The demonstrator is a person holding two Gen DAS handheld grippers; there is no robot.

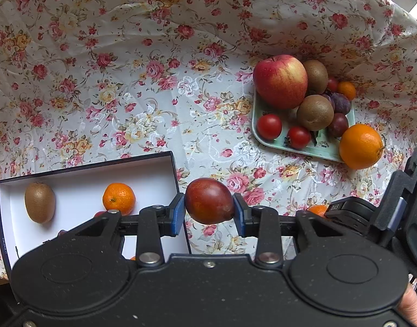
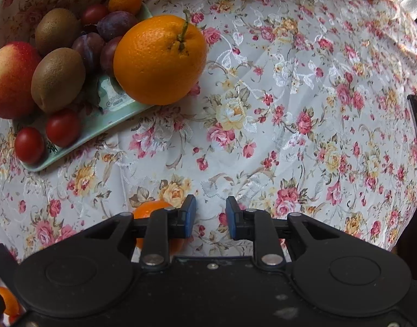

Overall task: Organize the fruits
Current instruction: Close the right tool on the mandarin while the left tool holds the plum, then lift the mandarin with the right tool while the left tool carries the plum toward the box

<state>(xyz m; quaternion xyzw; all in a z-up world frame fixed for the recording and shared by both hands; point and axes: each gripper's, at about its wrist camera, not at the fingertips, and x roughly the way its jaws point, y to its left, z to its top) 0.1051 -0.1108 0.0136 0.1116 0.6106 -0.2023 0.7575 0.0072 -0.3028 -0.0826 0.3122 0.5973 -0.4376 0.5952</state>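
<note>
I see the desk under a floral cloth, white with pink and yellow roses, creased toward the far edge. On it, to my left, lies an open box, dark outside and white inside. Farther right sits a pale green tray piled with fruit. A large orange rests on the cloth against the tray's near corner, overlapping its rim. A small orange sits on the cloth, partly hidden.
</note>
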